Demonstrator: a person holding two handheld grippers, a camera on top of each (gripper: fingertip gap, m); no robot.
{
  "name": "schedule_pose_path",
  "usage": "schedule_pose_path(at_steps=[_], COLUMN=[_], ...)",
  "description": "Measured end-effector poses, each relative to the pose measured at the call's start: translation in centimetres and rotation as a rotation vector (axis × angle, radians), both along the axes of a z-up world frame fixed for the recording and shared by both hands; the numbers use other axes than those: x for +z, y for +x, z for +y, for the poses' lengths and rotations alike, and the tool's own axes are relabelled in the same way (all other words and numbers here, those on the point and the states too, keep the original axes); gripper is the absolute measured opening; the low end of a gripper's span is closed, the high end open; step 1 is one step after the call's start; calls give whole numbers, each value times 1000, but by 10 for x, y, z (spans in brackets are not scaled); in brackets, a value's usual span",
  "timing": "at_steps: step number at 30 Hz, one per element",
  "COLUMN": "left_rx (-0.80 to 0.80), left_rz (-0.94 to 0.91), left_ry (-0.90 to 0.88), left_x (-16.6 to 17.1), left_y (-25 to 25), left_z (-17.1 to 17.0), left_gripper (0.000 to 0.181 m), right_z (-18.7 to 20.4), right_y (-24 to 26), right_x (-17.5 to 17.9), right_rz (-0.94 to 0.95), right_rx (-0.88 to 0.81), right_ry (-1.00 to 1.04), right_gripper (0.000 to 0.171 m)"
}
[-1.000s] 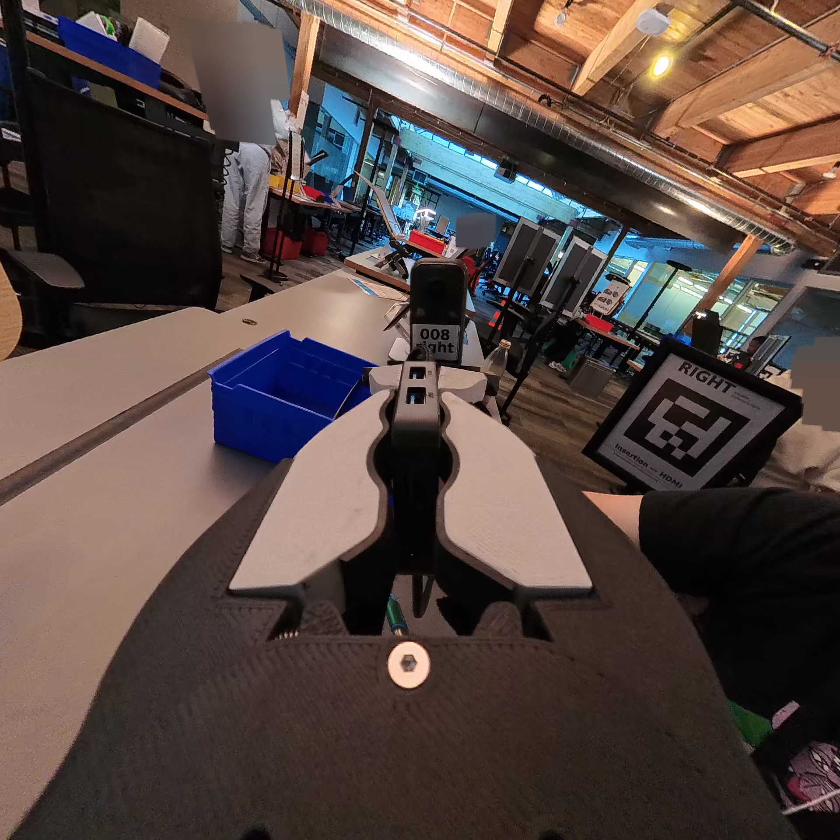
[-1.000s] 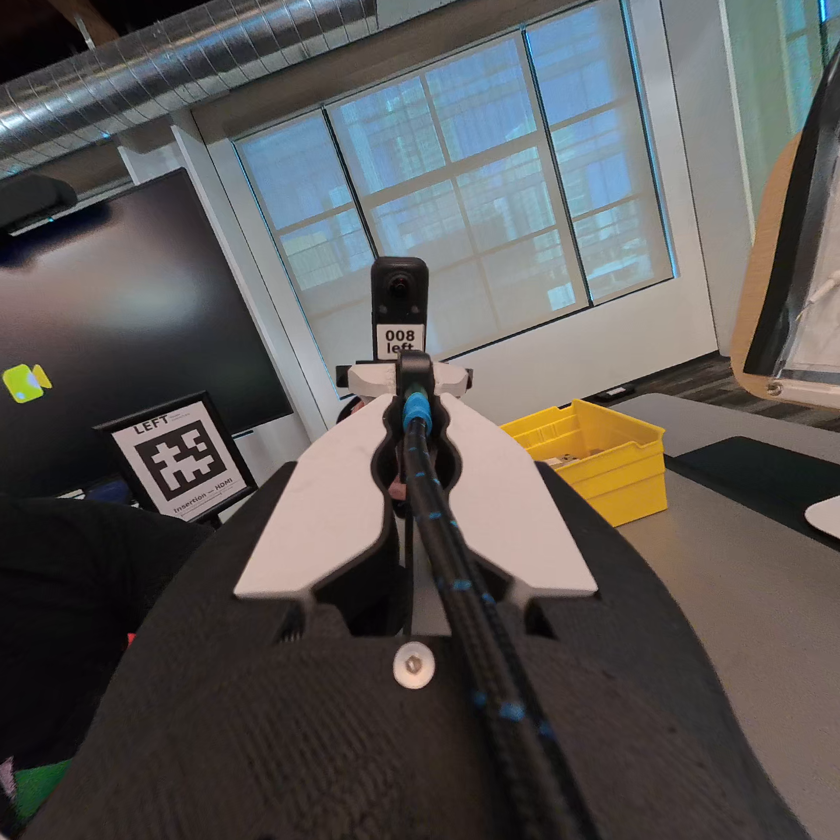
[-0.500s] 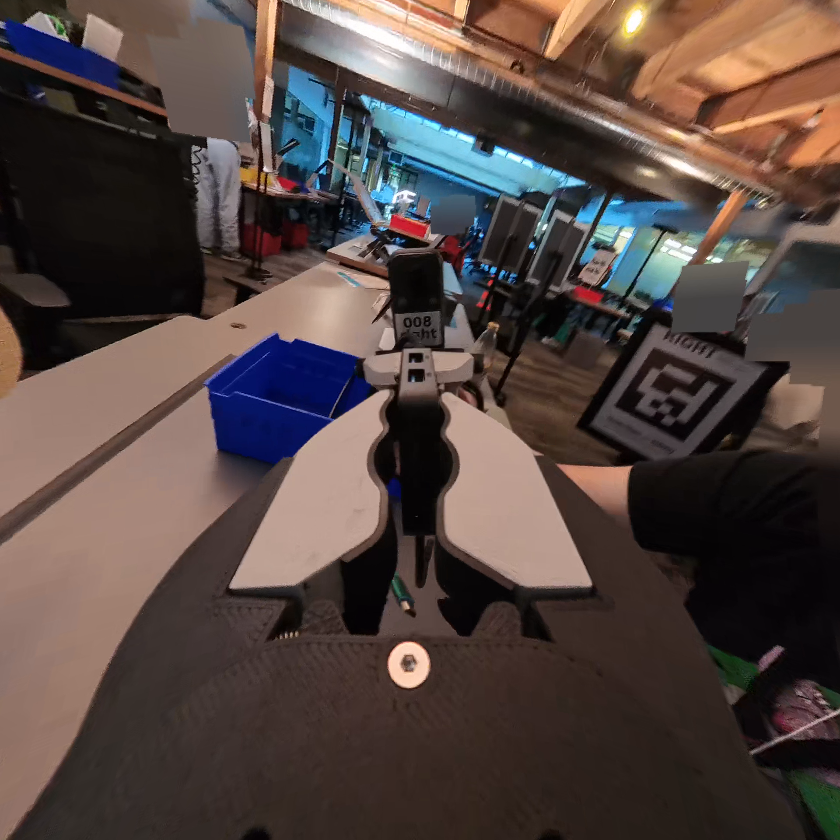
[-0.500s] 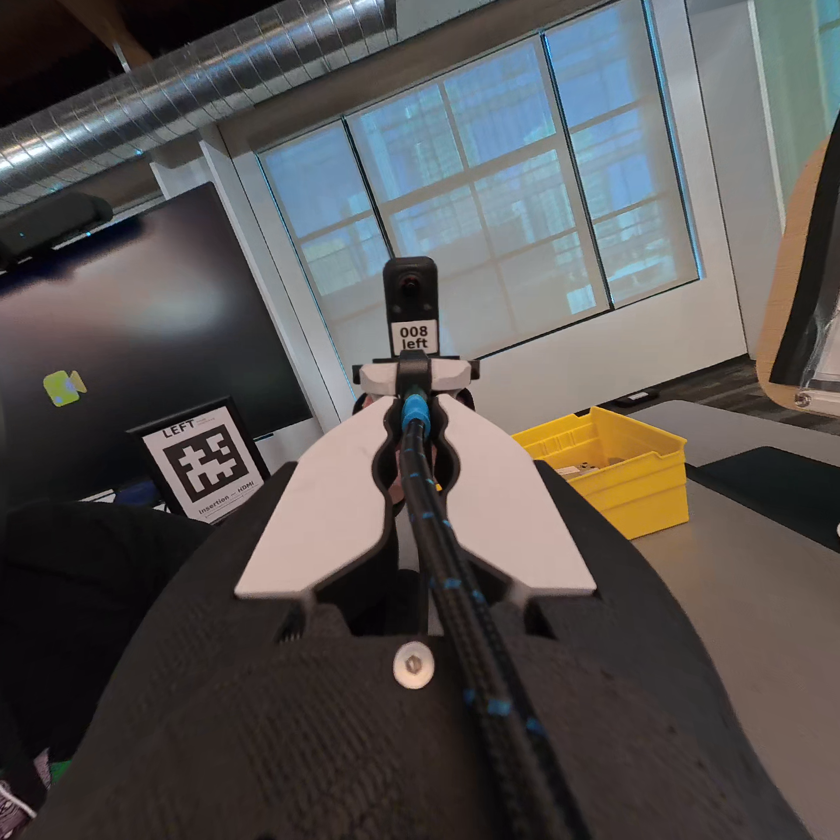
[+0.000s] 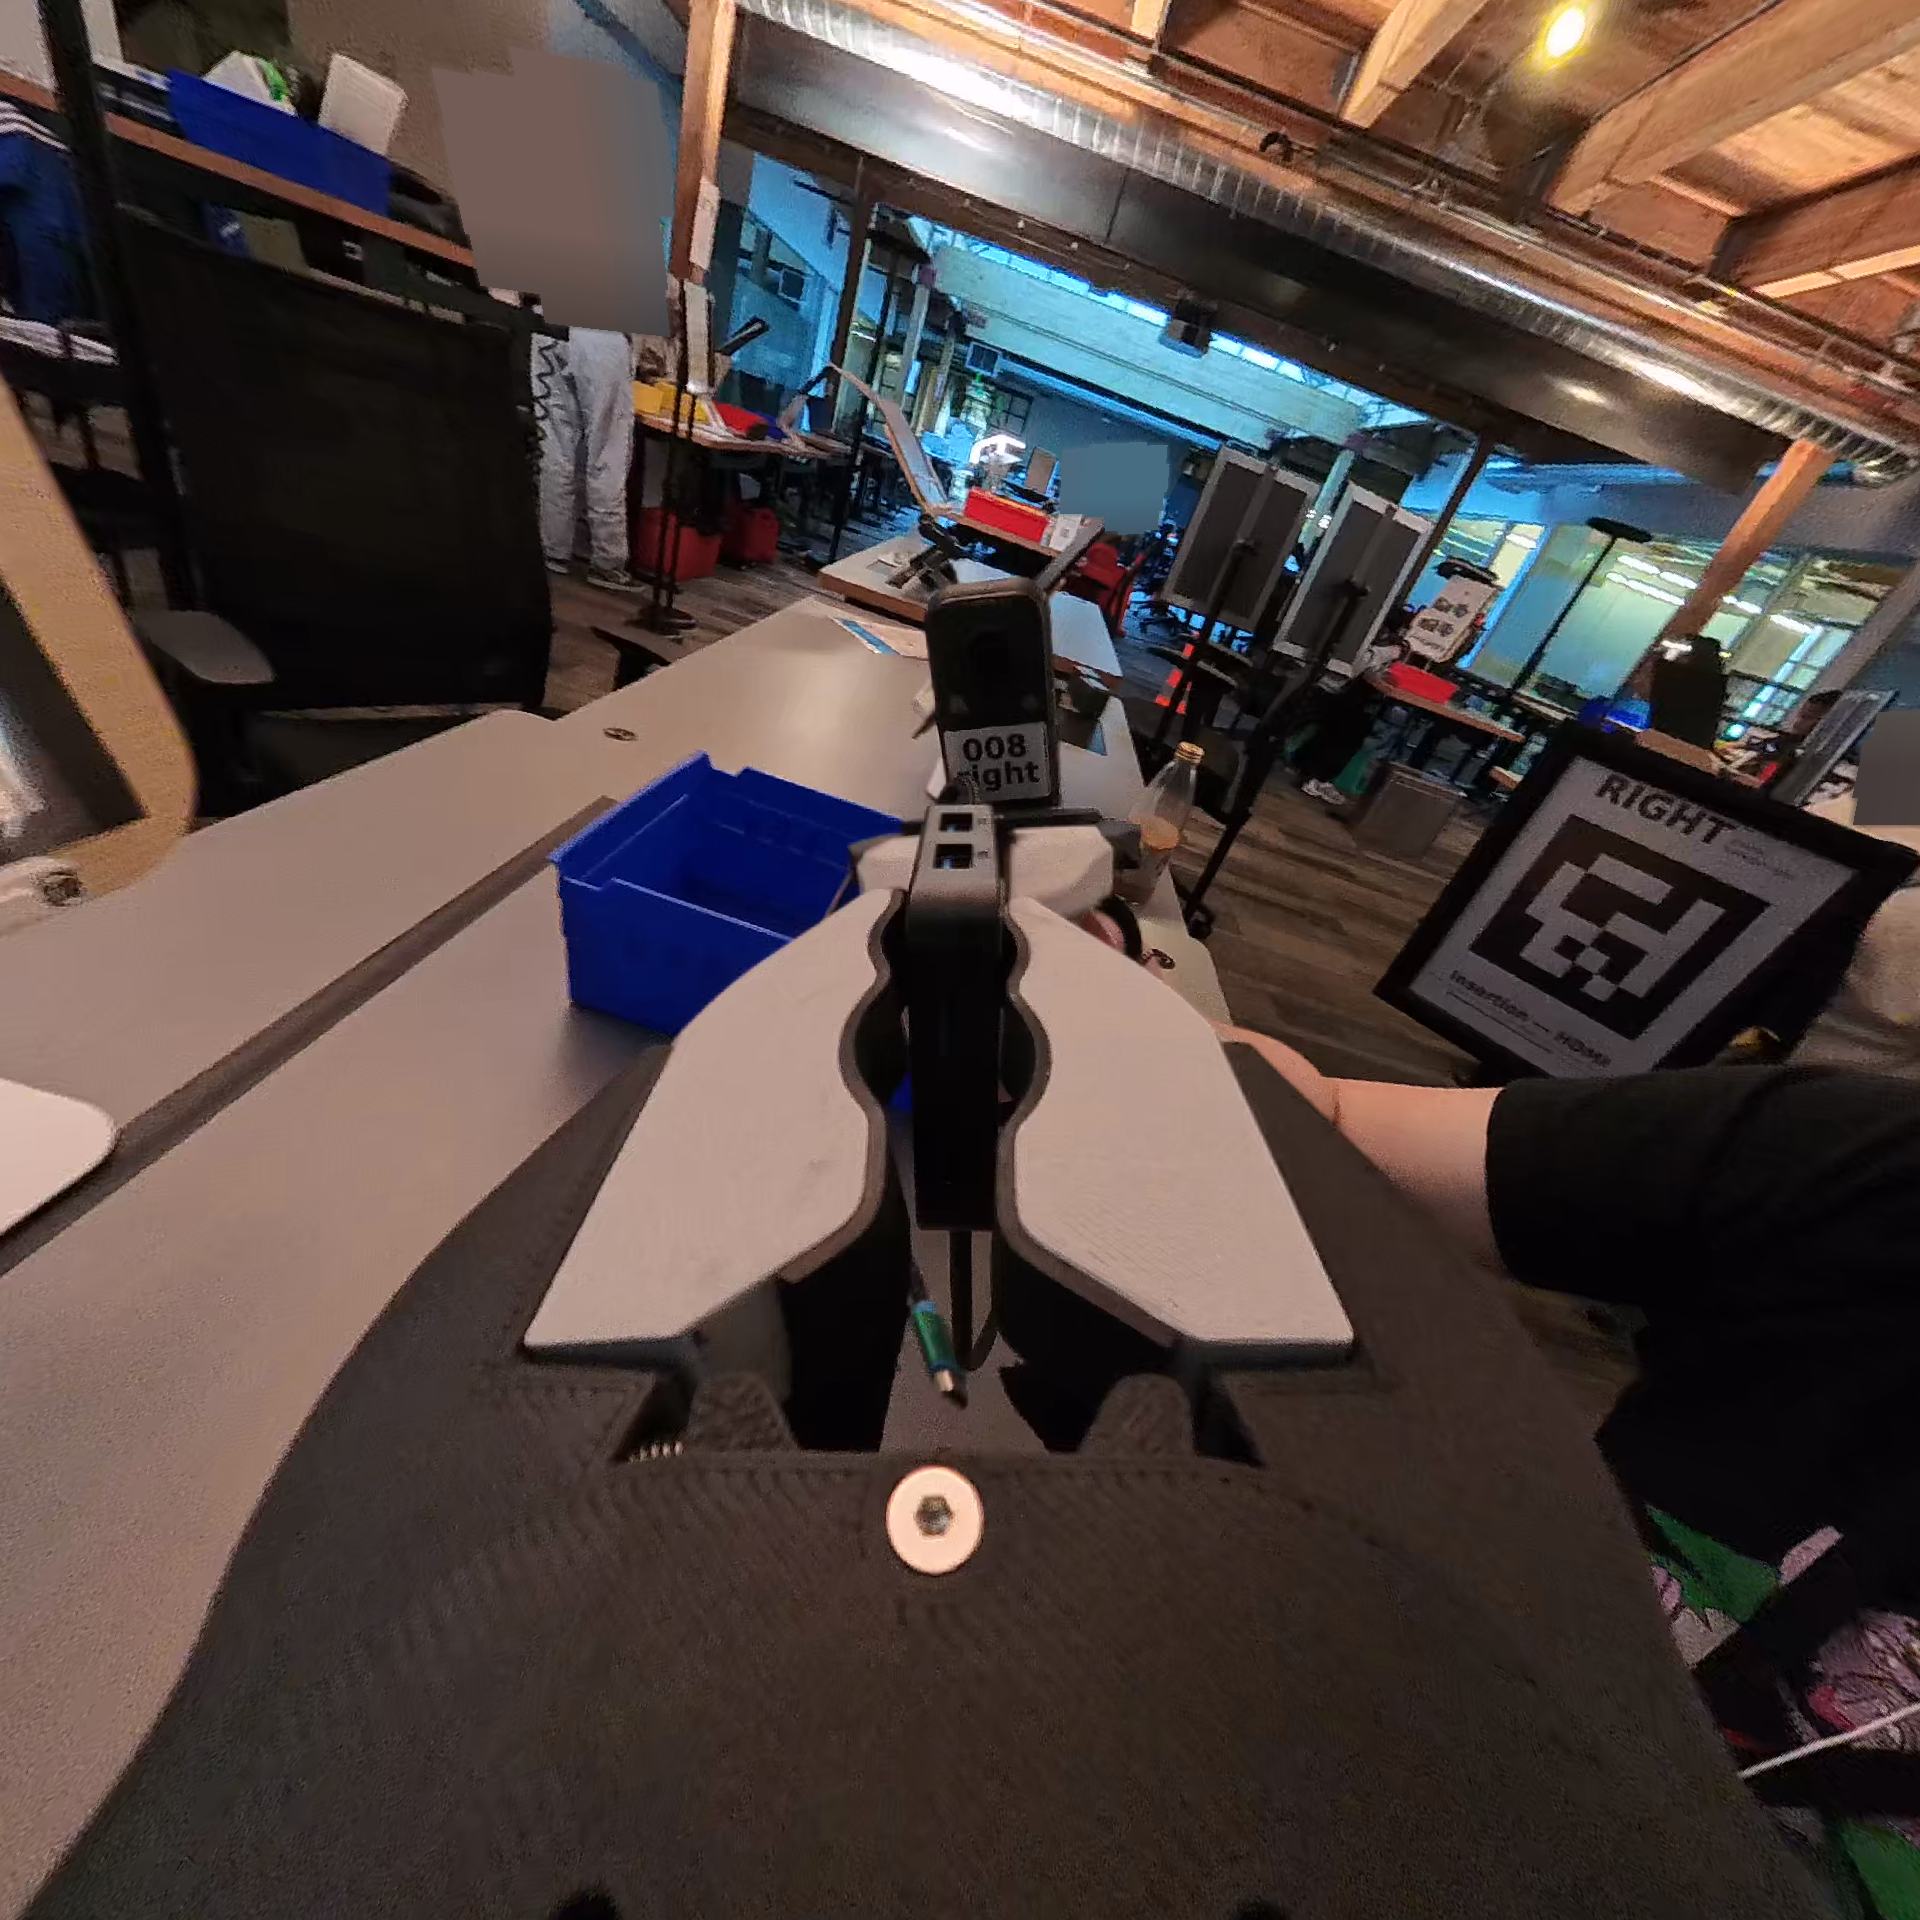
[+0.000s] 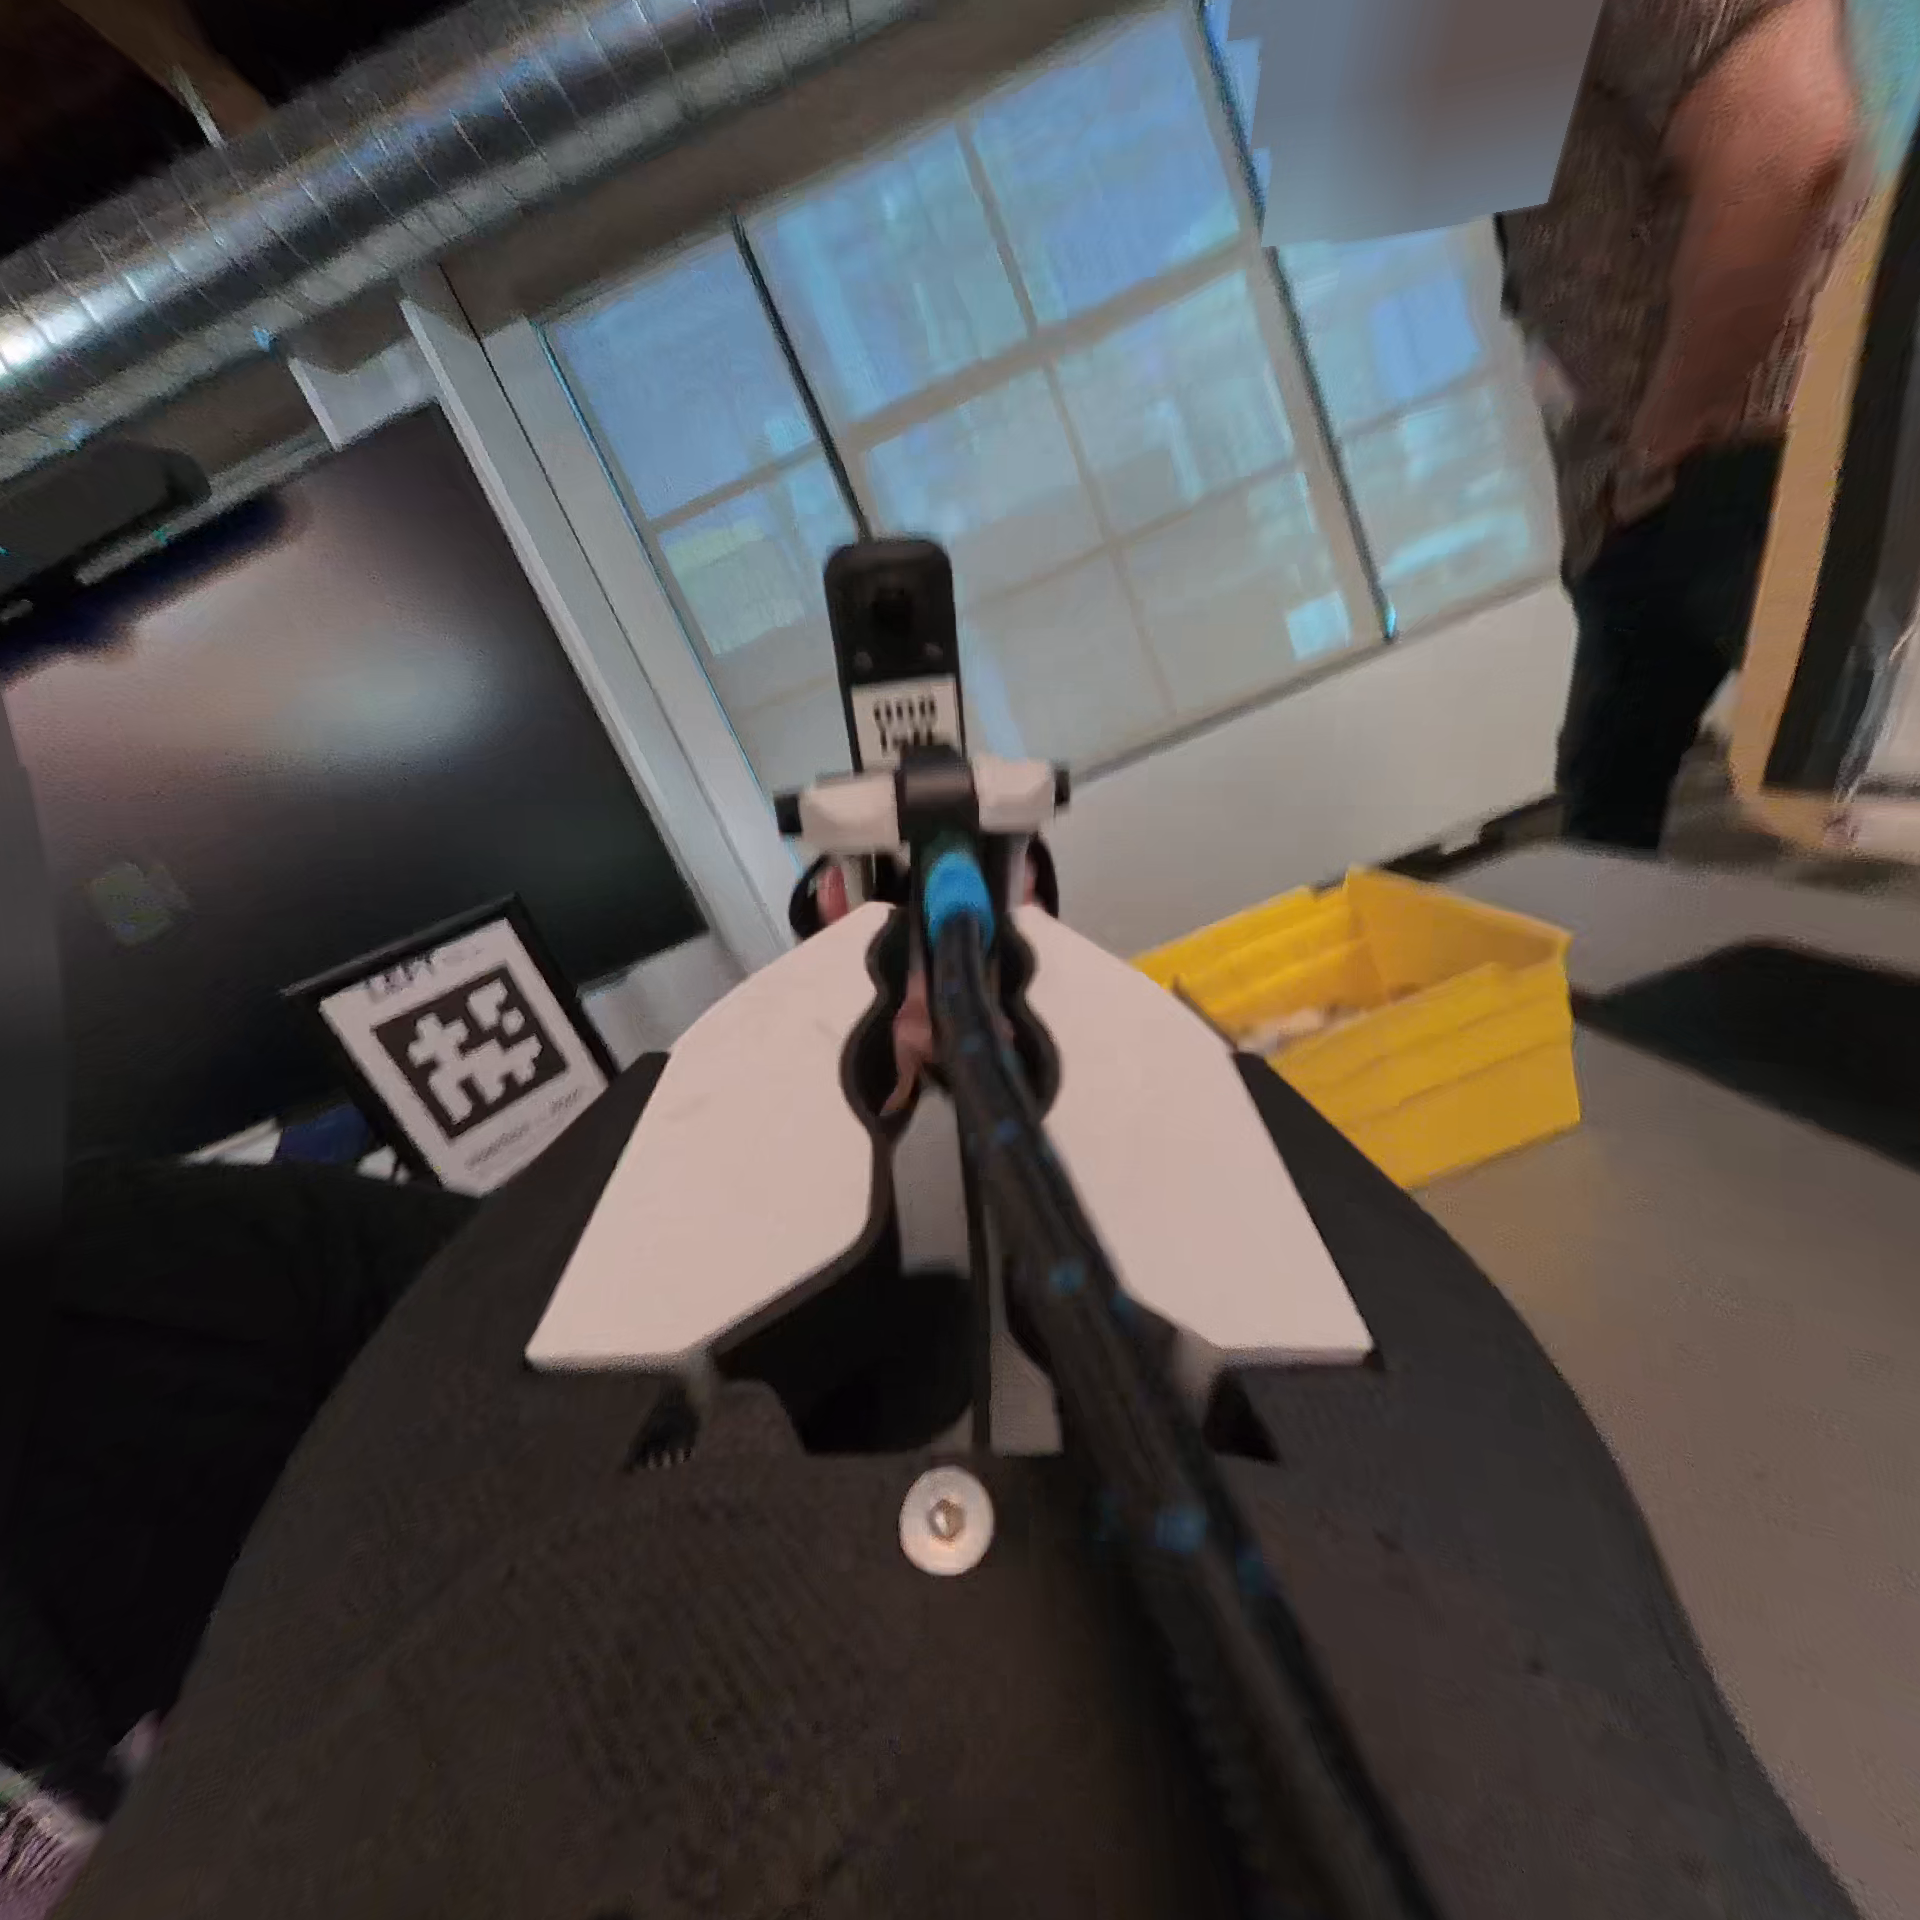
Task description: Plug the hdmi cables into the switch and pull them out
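My left gripper (image 5: 951, 920) is shut on the black HDMI switch (image 5: 951, 1029), held end-on, with two small ports (image 5: 961, 840) showing at its far end. A thin green-tipped lead (image 5: 940, 1351) hangs beneath it. My right gripper (image 6: 940, 914) is shut on a black braided HDMI cable (image 6: 1029, 1195) with a blue collar (image 6: 956, 894) and a black plug head (image 6: 935, 795). The two grippers face each other tip to tip: the right gripper shows in the left wrist view (image 5: 1049, 868), the left gripper in the right wrist view (image 6: 831, 816). I cannot tell whether the plug sits in a port.
A blue bin (image 5: 707, 894) and a yellow bin (image 6: 1403, 1029) stand on the grey table (image 5: 260, 1091). A black mat (image 6: 1766, 1049) lies beside the yellow bin. Framed marker boards (image 5: 1631, 925) (image 6: 468, 1049) stand behind. The operator's black sleeve (image 5: 1704, 1174) is at the right. A person (image 6: 1683, 416) stands by the table.
Both grippers stay shut and tip to tip. The right wrist view has swung and blurred, and a standing person has come into it at the right.
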State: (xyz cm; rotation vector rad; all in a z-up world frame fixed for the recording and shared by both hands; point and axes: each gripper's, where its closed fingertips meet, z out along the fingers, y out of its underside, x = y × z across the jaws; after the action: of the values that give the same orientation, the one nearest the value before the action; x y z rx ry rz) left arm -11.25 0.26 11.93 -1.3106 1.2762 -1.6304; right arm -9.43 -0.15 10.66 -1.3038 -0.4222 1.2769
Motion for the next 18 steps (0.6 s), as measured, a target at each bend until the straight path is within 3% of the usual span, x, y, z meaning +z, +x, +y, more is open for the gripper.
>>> schedule_pose_path(at_steps=[1, 5, 7, 9, 11, 13, 15, 18], left_rx=[17, 72, 41, 13, -24, -59, -98, -120], left_rz=[-3, 9, 68, 134, 191, 235, 274, 302], left_ry=[3, 31, 93, 168, 224, 237, 237, 248], left_x=[2, 11, 5, -5, -17, -28, -39, -48], left_y=[-5, -33, -41, -40, -30, -19, -10, -2], left_z=[5, 26, 21, 12, 0, -10, -19, -26], left_gripper=[13, 13, 13, 13, 13, 13, 13, 13], right_z=[0, -42, -67, -70, -50, -27, -18, -20], right_y=[-5, -36, -46, -47, -33, -16, -14, -26], right_x=[-9, -38, -30, -8, 1, -13, -38, -53], right_rz=[-61, -411, -539, -566, -650, -763, -793, -697], right_rx=[34, 309, 367, 214, -58, -217, -136, 37], right_ry=[-50, -135, -44, 152, 287, 284, 143, 4], right_gripper=[20, 7, 4, 7, 24, 44, 52, 47])
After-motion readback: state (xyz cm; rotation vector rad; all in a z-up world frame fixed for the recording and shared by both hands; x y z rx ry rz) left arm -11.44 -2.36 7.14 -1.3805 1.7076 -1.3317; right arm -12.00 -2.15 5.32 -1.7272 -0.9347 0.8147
